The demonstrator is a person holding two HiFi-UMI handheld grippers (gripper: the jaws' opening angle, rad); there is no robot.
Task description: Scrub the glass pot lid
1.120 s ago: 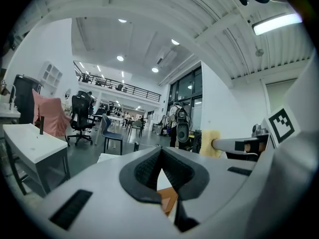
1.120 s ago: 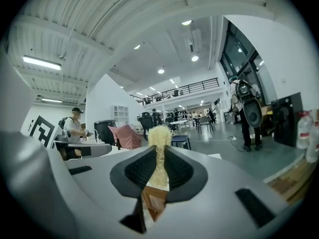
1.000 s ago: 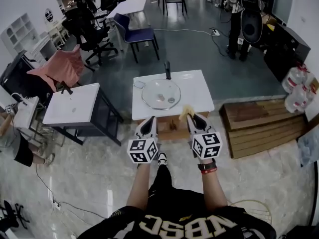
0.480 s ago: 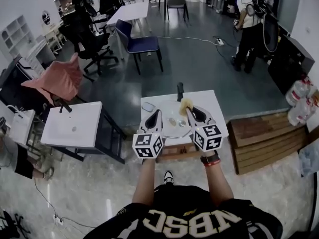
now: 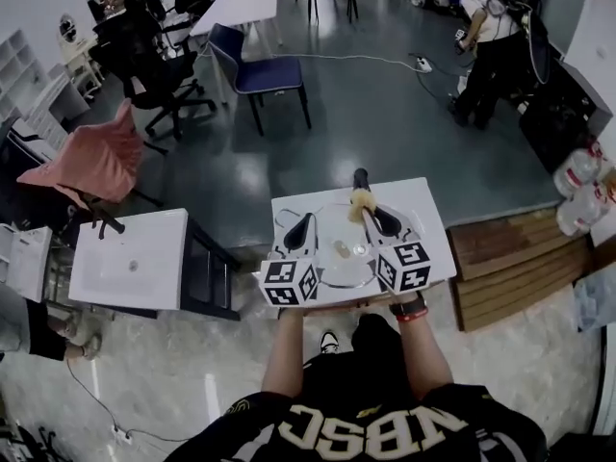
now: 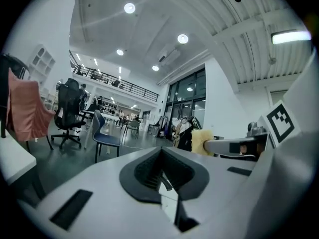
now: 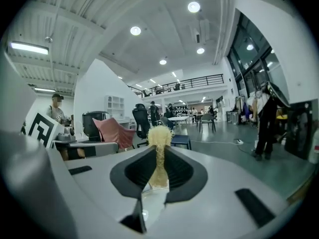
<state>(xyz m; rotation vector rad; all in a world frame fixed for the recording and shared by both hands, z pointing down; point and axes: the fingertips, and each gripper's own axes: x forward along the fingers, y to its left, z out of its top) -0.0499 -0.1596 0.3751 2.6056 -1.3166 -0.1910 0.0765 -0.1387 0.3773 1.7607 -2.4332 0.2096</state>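
The glass pot lid [image 5: 339,254] lies in the basin of a white sink counter [image 5: 431,221], just in front of a dark faucet [image 5: 361,177]. My left gripper [image 5: 301,227] hovers over the lid's left edge, jaws shut with nothing between them [image 6: 162,176]. My right gripper [image 5: 372,217] hangs over the lid's right side, shut on a yellow sponge [image 5: 360,203]. That sponge [image 7: 159,153] stands pinched upright between the right gripper's [image 7: 158,172] jaws. In the left gripper view the sponge [image 6: 202,141] shows off to the right. Neither gripper view shows the lid.
A second white sink counter [image 5: 130,258] stands to the left. Wooden pallets [image 5: 510,258] lie on the floor to the right, with water bottles [image 5: 577,200] beyond. A blue chair [image 5: 255,75], a pink-draped chair [image 5: 91,162] and a standing person [image 5: 491,37] are farther back.
The person has stepped up to the sink. Both grippers moved forward from in front of the counter to over the basin and lid, the sponge still held on the right.
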